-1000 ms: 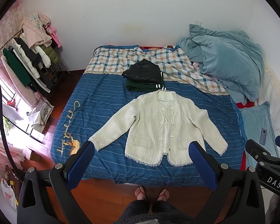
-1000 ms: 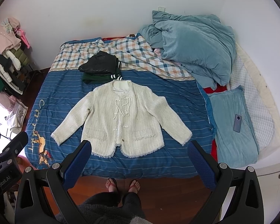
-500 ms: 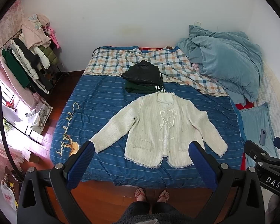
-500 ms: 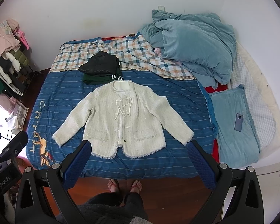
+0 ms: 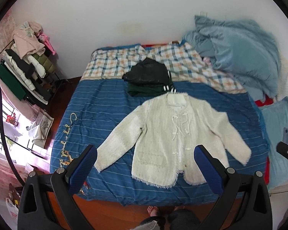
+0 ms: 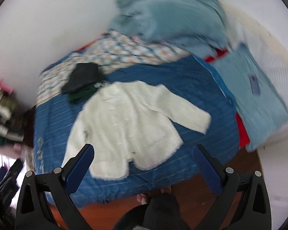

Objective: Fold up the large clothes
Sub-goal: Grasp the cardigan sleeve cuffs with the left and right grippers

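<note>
Both tongs [image 5: 145, 154] [image 6: 143, 154] gape above the cream cardigan [image 5: 172, 140] on the bed [image 5: 98, 113].

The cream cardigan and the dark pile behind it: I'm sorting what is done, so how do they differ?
The cream cardigan lies spread flat, sleeves out to both sides; the dark pile is folded compact. The cardigan is pale and fuzzy with fringed hems; the pile is black over dark green with white stripes. The cardigan sits nearer the foot of the bed, the pile behind its collar. Both rest on the blue striped bedcover.
</note>
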